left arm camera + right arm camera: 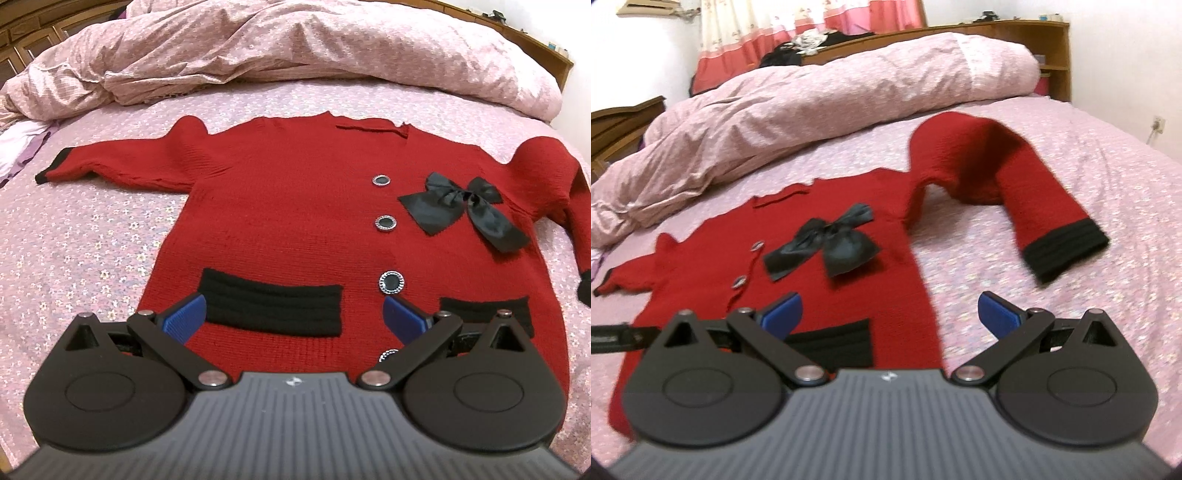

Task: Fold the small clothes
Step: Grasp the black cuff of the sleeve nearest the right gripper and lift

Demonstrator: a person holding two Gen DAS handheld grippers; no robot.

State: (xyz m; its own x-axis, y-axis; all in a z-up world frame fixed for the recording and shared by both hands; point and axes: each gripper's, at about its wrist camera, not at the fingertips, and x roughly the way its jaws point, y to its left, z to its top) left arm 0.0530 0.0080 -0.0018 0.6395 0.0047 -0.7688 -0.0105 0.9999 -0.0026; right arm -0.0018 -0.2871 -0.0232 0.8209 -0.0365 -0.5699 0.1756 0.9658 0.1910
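Your left gripper (293, 319) has a ribbed dark grey plastic body with a small white emblem near its front edge. Two matte black round discs flank it, each marked with an embossed circle. Black link arms run forward from silver pivot pins to ridged blue pads (184, 317). Your right gripper (889, 317) is built alike: grey ribbed body, black discs, silver pins, blue pads (997, 315).
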